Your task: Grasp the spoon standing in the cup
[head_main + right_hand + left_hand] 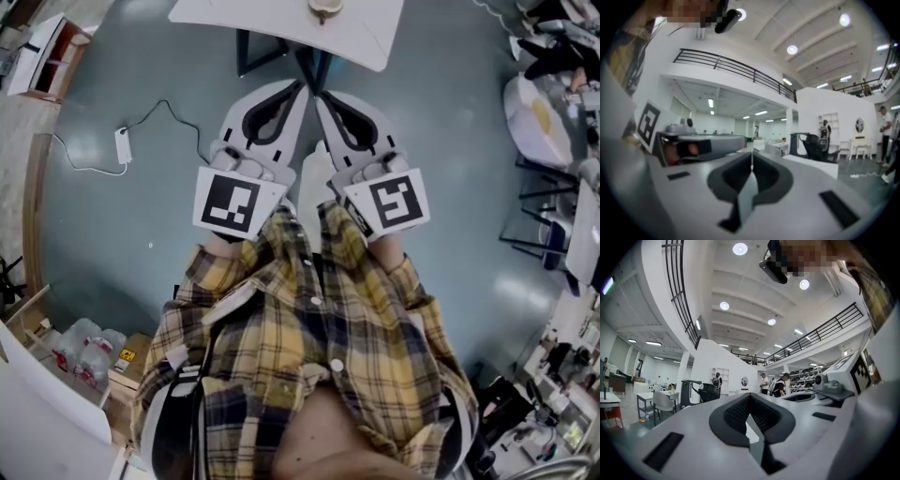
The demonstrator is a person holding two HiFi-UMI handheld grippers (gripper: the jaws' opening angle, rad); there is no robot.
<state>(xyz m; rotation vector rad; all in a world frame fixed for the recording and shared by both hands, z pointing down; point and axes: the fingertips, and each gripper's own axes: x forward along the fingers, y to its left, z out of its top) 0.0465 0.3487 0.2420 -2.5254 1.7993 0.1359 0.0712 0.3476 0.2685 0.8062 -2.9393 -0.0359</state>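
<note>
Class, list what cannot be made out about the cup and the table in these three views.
- Cup: head view, cut by the top edge and too small; no spoon can be told.
- White table: head view, far part cut off by the top edge.
- Both gripper views: the cup cannot be picked out.

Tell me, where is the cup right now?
The cup stands at the head view's top centre, on the white table, near its front edge.
</note>
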